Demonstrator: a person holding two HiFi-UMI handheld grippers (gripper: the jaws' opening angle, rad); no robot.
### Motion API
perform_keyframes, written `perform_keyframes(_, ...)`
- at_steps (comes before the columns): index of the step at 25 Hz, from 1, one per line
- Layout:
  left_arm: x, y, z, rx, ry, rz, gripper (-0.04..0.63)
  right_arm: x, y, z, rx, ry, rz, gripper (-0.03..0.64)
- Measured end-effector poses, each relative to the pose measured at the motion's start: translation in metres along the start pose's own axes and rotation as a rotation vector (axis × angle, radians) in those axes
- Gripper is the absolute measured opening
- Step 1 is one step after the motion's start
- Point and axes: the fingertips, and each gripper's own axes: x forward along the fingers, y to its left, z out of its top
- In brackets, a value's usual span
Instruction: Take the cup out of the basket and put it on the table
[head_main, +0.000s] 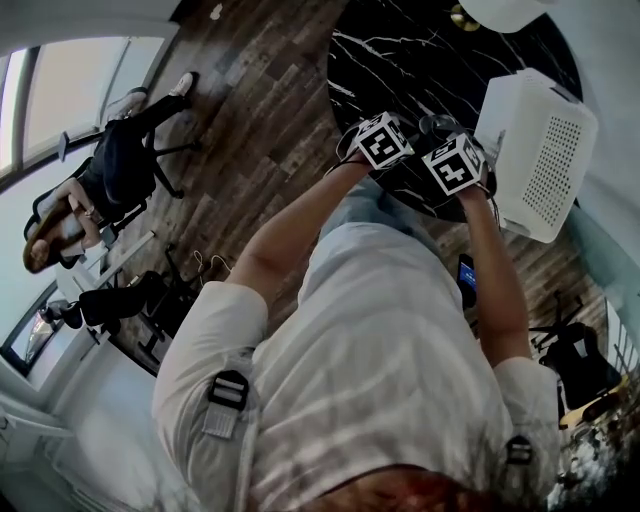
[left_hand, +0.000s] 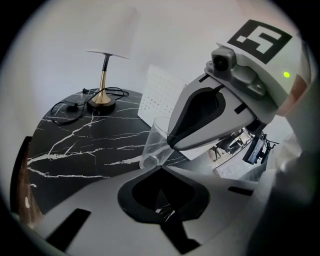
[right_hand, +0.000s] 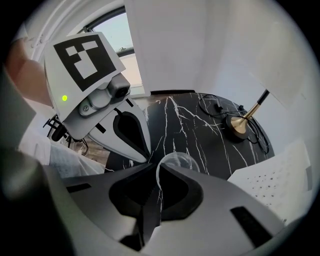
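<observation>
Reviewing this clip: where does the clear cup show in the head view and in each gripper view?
Head view: not discernible among the grippers.
Left gripper view: the cup is at centre, tilted, with its rim under the right gripper.
Right gripper view: just below centre, with the cup's wall pinched at that gripper's own jaw tips.
Shared landmark: the white basket on the black table.

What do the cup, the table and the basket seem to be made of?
The cup looks like clear, smooth plastic or glass: the table shows through its wall. The table is black marble or a marble-look top, white-veined and faintly glossy. The basket is probably white matte plastic, with rows of small holes in its side.
</observation>
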Motion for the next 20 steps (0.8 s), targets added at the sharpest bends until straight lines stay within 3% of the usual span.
perform_keyframes(20,0.004,-0.004,-0.014,-0.002,0.018,-0.003,0.006,0.010,0.010,-0.004,-0.013,-0.004,0.007,0.023)
